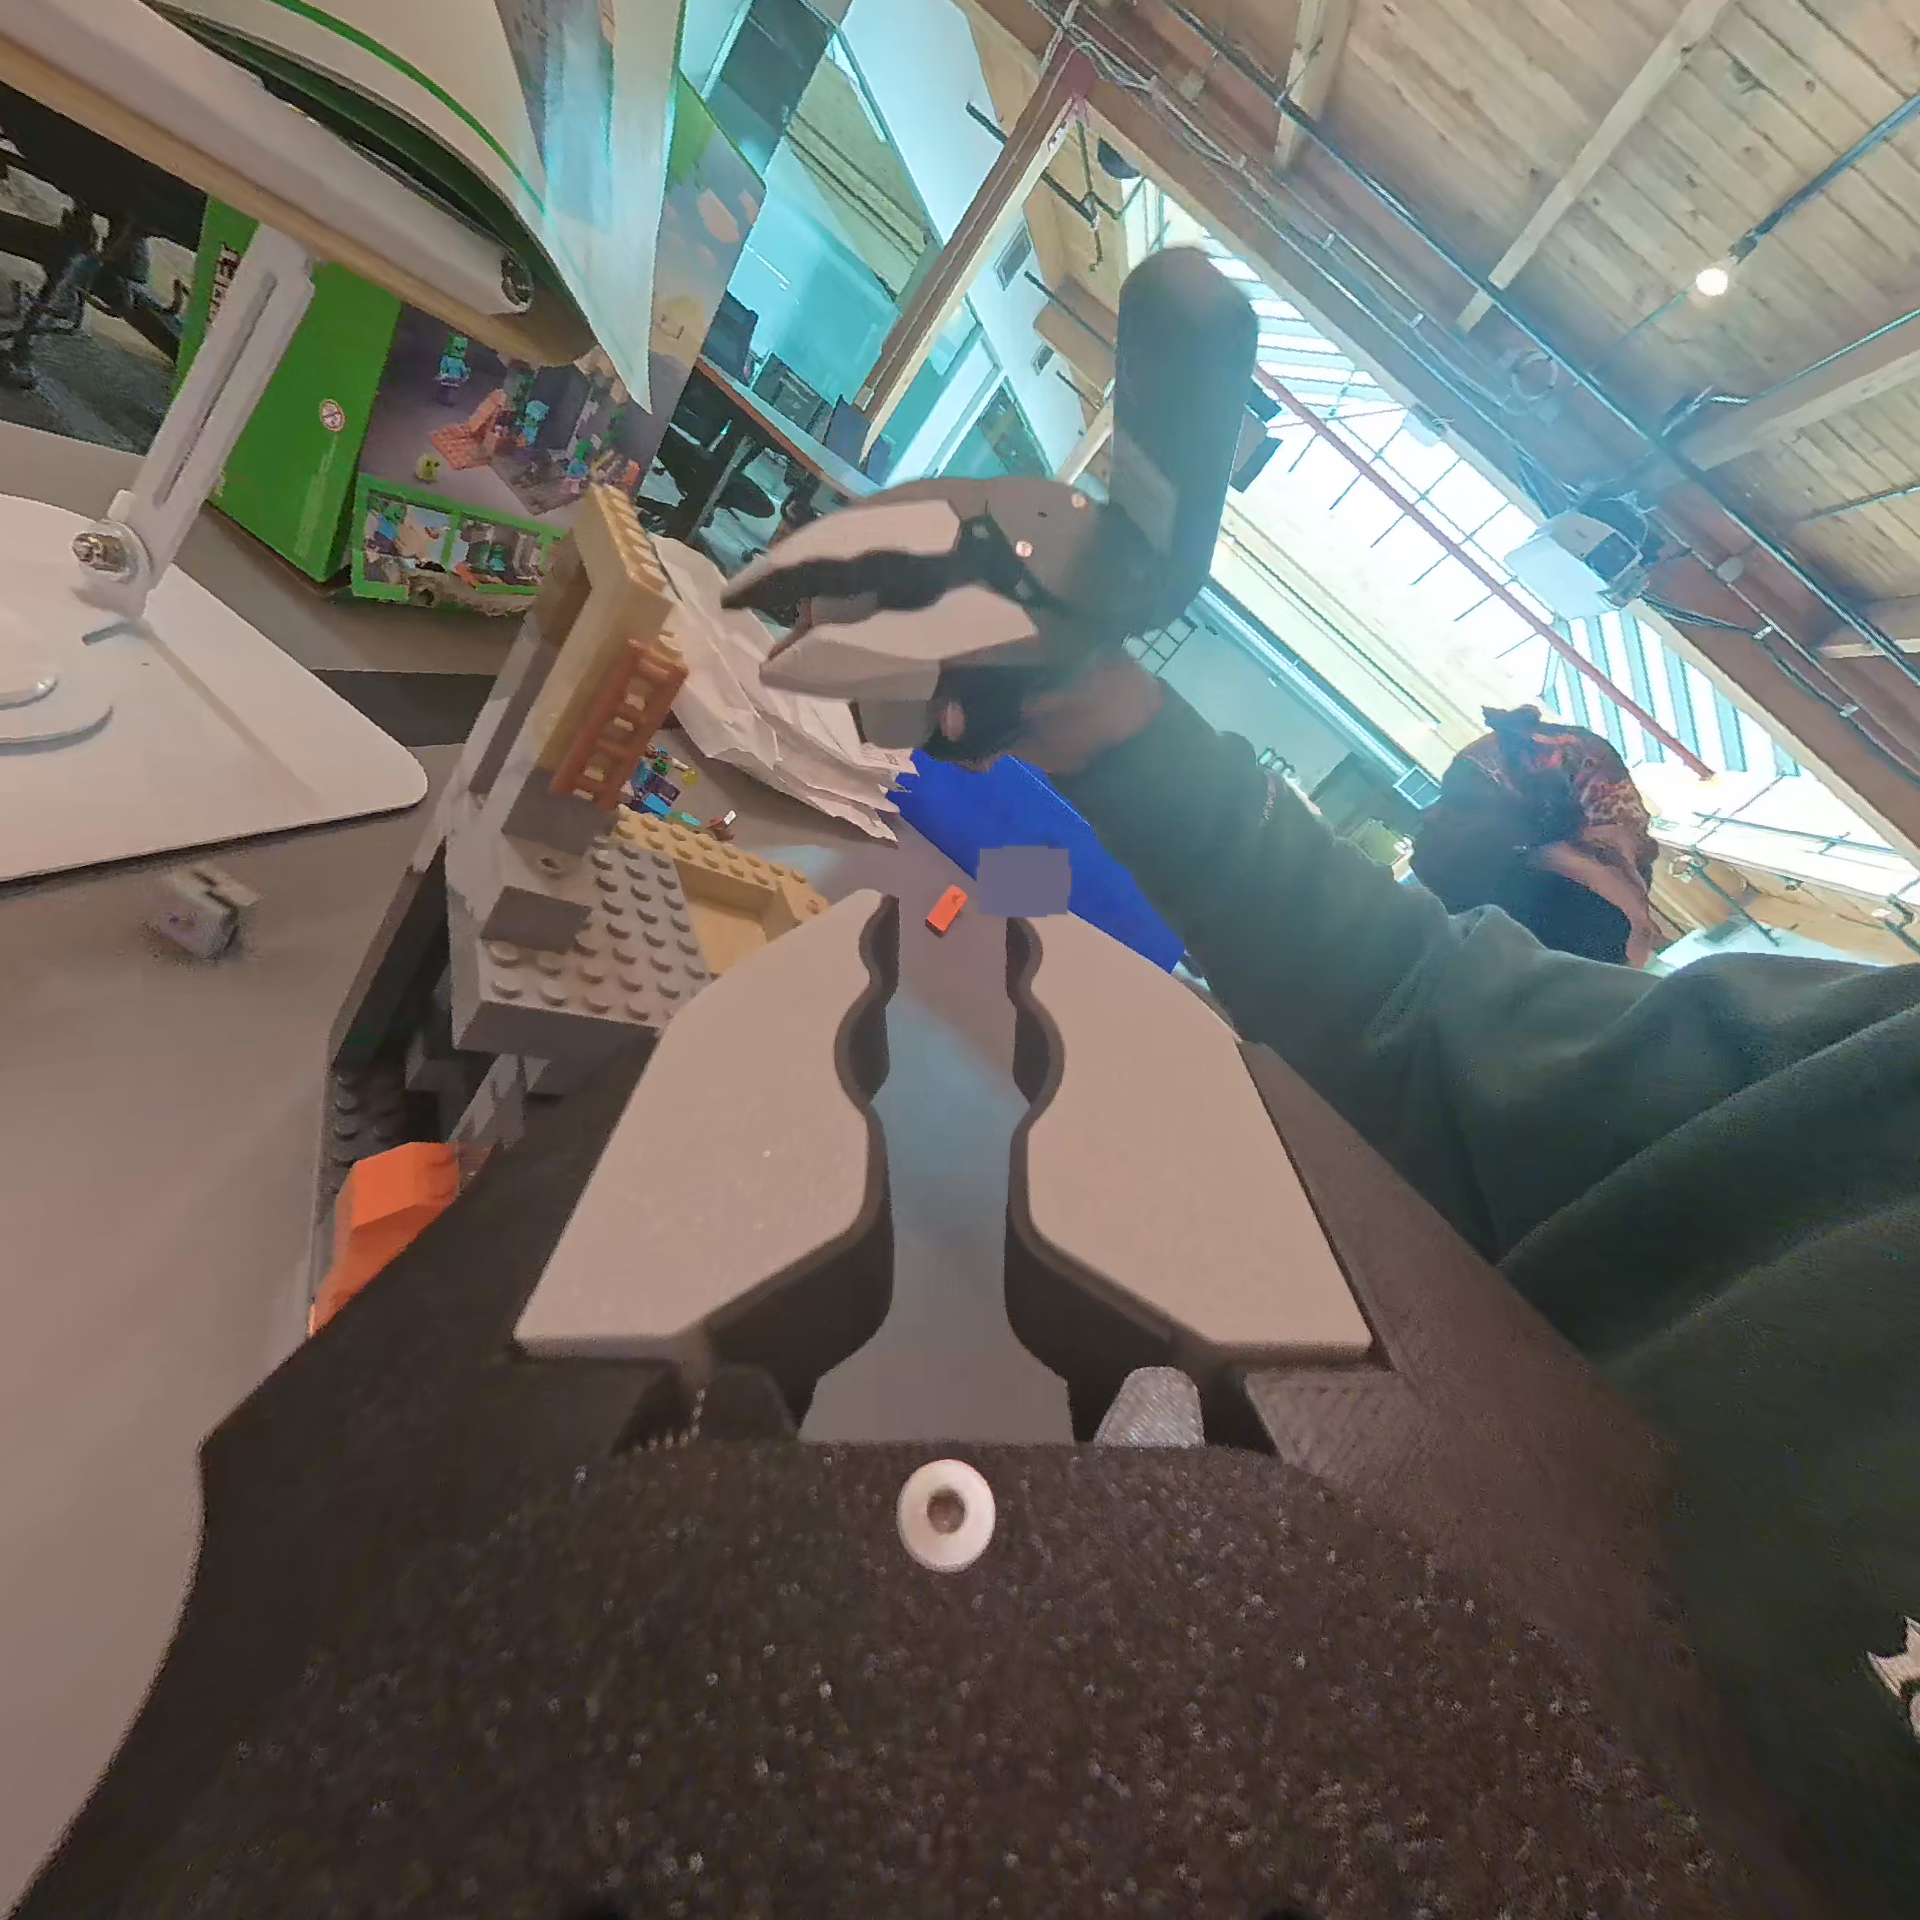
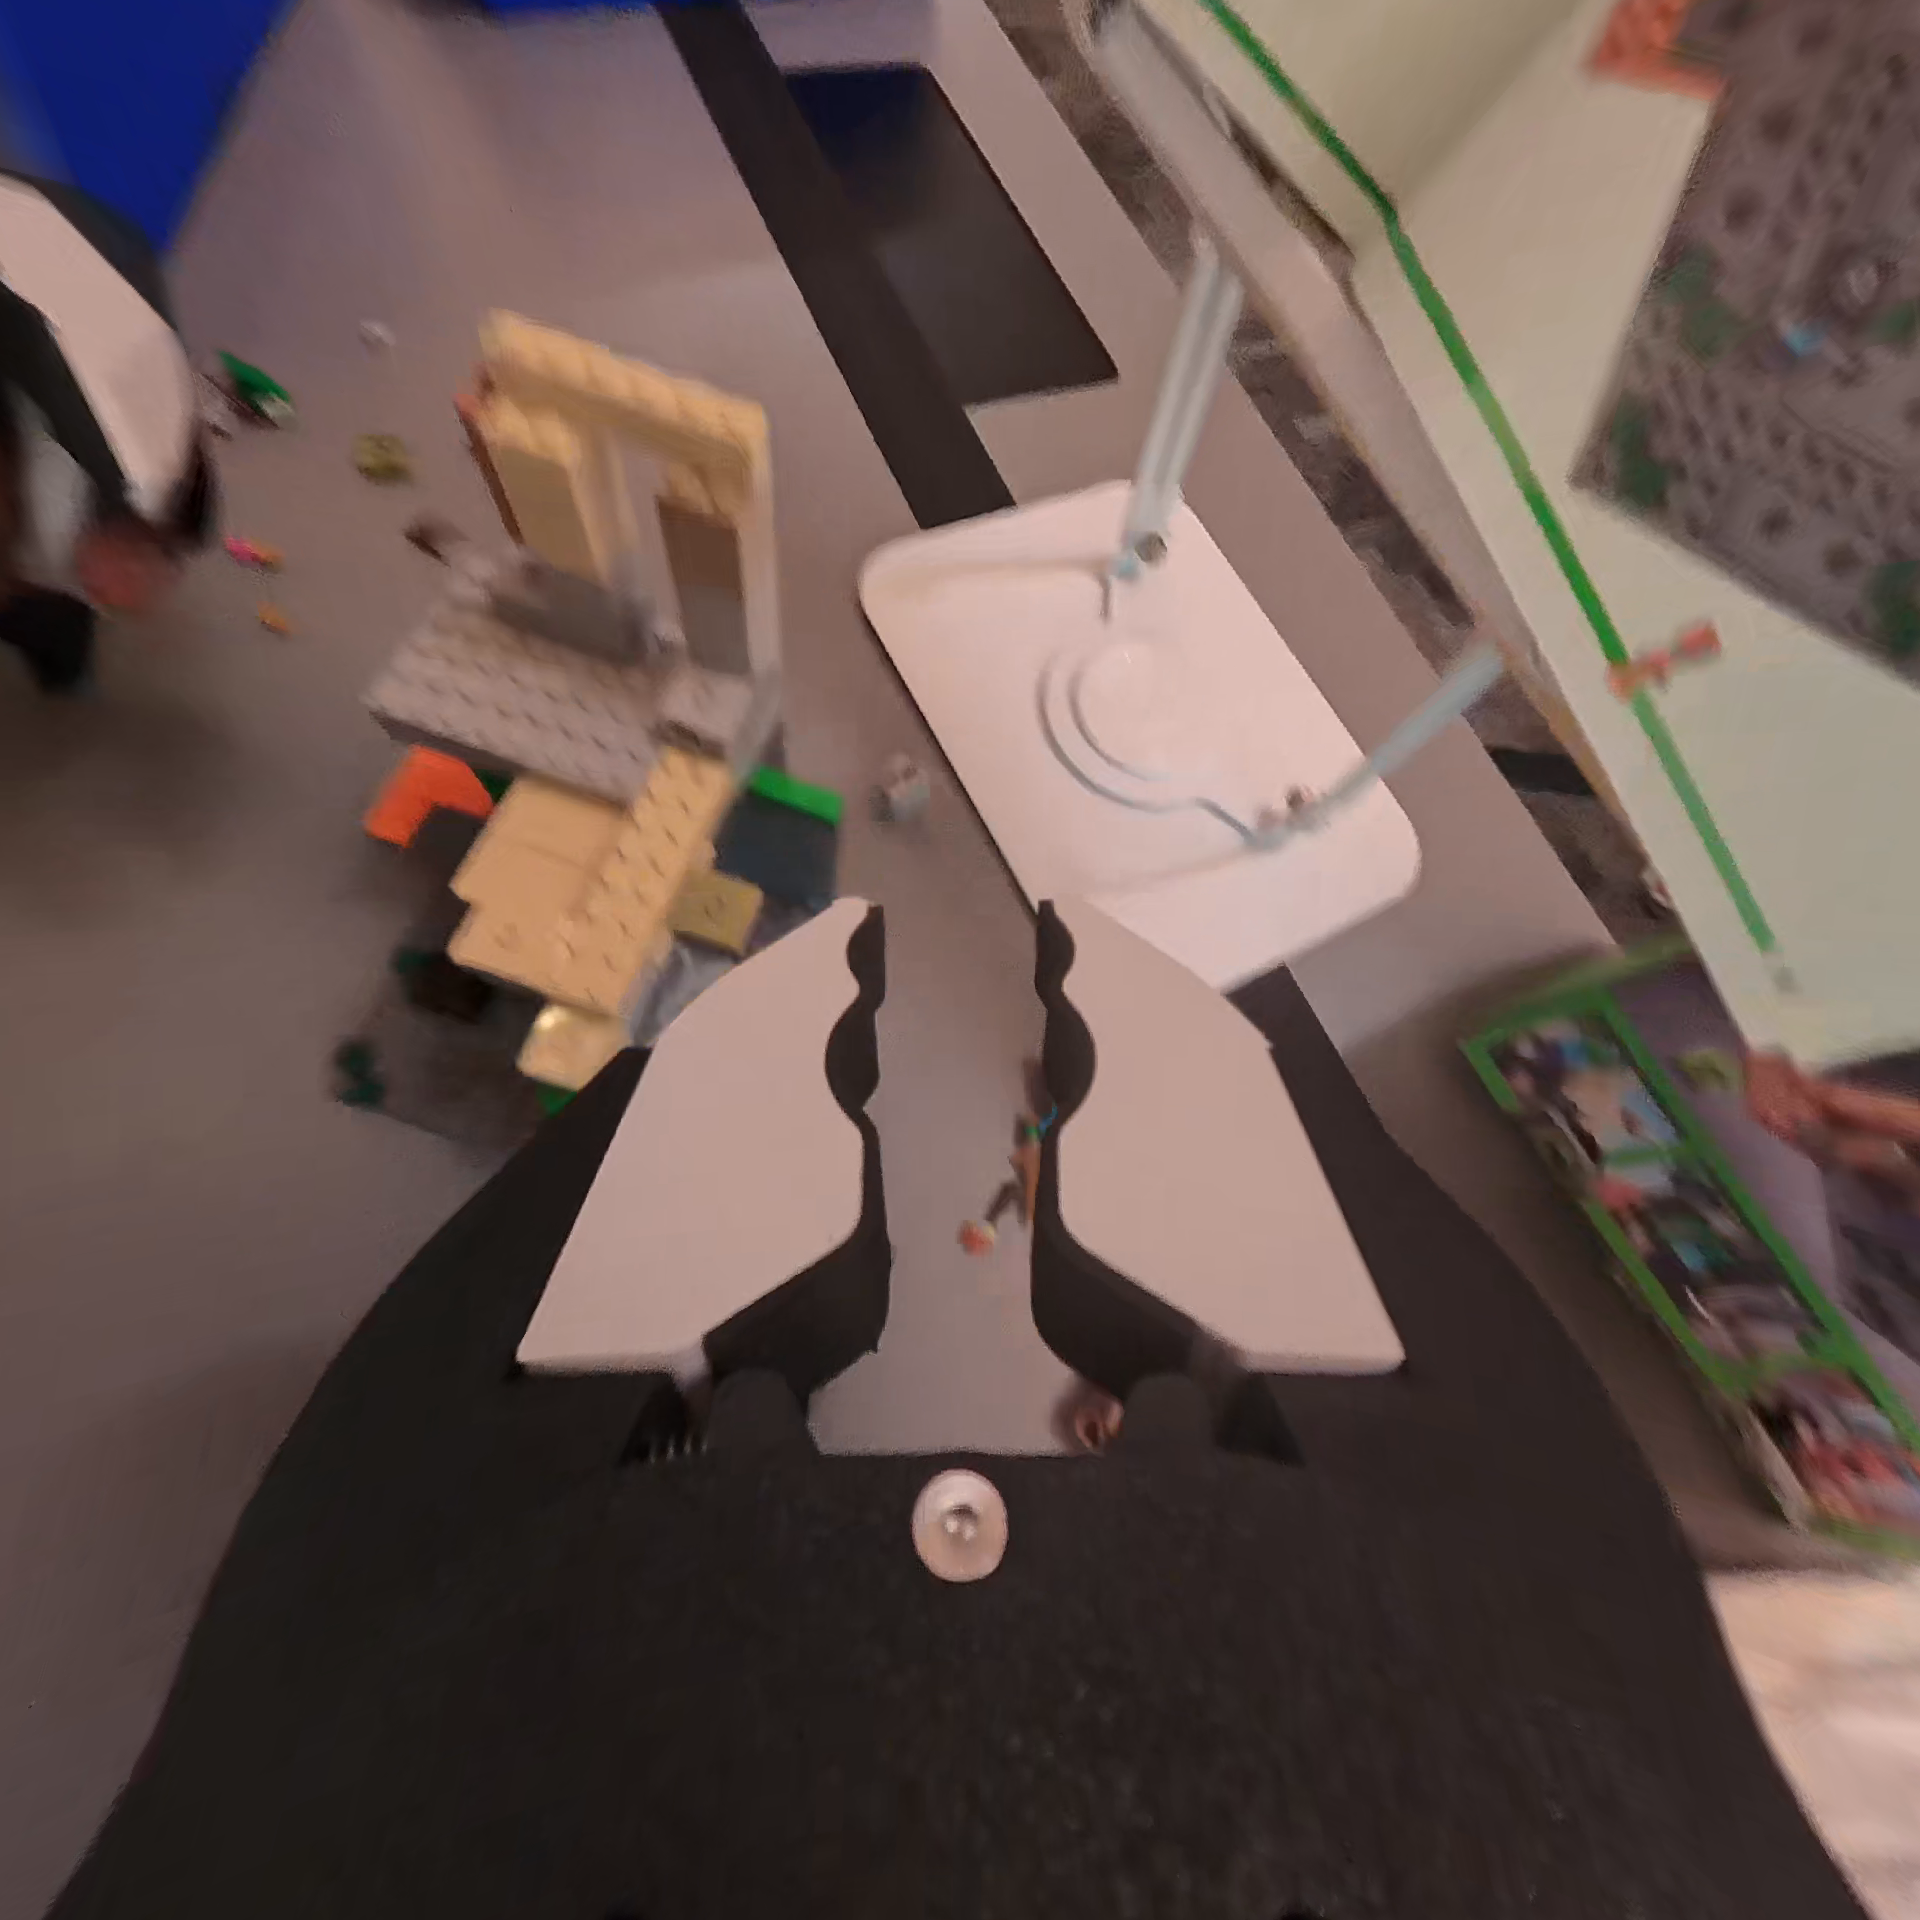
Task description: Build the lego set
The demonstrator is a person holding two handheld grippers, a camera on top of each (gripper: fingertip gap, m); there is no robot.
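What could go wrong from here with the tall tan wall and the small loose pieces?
1. The right claw hangs close to the tan wall with its brown ladder; a careless push might break it off the grey baseplate.
2. Both claws are open and empty, and loose small pieces lie under the right one; they could be knocked away.

Grey table (image 1: 156,1091), timber ceiling (image 1: 1507,125), bright windows (image 1: 1382,488), ceiling lamp (image 1: 1711,280)

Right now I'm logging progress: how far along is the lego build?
Partly done: a tan wall with a brown ladder stands on the grey baseplate. In hand: nothing; the left hand-held gripper and right hand-held gripper are open. Left: loose pieces, like the small orange piece, lie unplaced.
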